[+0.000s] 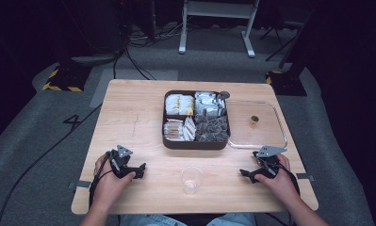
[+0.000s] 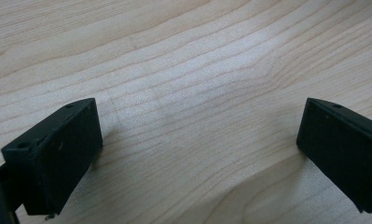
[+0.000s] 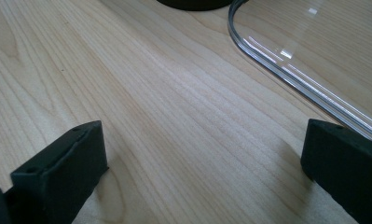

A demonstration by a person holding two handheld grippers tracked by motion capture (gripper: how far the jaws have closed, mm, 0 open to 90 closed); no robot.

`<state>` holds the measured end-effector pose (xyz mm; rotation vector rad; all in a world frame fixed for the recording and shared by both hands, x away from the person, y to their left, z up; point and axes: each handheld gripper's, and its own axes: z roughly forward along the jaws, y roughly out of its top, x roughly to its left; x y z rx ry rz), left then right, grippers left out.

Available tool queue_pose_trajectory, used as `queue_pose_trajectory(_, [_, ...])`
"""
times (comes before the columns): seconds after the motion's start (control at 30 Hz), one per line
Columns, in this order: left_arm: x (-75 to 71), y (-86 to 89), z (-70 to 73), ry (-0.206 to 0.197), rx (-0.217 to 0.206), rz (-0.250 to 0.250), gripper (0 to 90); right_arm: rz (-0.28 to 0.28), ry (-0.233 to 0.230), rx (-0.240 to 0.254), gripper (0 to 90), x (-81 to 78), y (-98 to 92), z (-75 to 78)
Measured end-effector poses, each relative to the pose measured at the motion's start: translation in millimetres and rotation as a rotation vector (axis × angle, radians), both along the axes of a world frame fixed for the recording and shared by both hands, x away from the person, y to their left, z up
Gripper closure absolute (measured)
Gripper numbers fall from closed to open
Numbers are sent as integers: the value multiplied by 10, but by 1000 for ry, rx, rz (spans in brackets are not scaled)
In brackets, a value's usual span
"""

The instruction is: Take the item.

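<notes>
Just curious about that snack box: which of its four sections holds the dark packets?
The front-right section of the dark box, nearest the clear lid. The other three hold white, silver or yellow packets.

Left claw (image 1: 139,169) and right claw (image 1: 244,173) rest low, jaws spread wide.

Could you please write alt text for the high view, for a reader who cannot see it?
A person's hands rest a left tool and a right tool, both open, on a wooden table. Between them stands an empty clear cup; behind it sits a dark four-compartment box of packets, with its clear lid lying beside it.
</notes>
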<state>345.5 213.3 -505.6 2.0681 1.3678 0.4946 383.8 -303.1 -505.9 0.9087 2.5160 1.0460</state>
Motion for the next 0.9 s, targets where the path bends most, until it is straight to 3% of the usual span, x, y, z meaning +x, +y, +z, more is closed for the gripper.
queue_pose_trajectory(0.07, [-7, 7, 2, -6, -4, -13, 12, -2, -1, -1, 2, -2, -1, 0])
queue_pose_trajectory(0.1, [-13, 22, 14, -18, -9, -58, 78, -9, 0, -1, 3, -8, 1, 1])
queue_pose_trajectory(0.13, [-13, 22, 14, -18, -9, -58, 125, -9, 0, -1, 3, -8, 1, 1])
queue_pose_trajectory(0.17, [-29, 26, 47, -5, -2, -72, 125, -10, 0, -1, 3, -9, 1, 0])
queue_pose_trajectory(0.23, [-57, 8, 122, 41, 28, -93, 268, -11, 0, -1, 3, -8, 2, 1])
queue_pose_trajectory(0.3, [-62, -12, 152, 52, 35, -116, 332, -11, 0, -1, 3, -8, 2, 1])
queue_pose_trajectory(0.43, [-60, -61, 210, 68, 18, -142, 330, -11, 0, -1, 3, -8, 2, 1])
queue_pose_trajectory(0.67, [-43, -199, 455, 19, -25, -204, 326, -11, 0, -1, 3, -8, 2, 1])
queue_pose_trajectory(0.7, [-52, -240, 529, 9, -69, -246, 326, -11, 0, -1, 3, -8, 2, 0])
queue_pose_trajectory(0.73, [-52, -240, 529, 9, -69, -246, 326, -11, 0, -1, 3, -8, 2, 0])
queue_pose_trajectory(0.77, [-66, -289, 620, 1, -98, -277, 326, -10, 0, 0, 3, -7, 2, 0])
queue_pose_trajectory(0.9, [-75, -368, 765, -18, -92, -312, 326, 0, 1, 3, 7, -4, -4, 0])
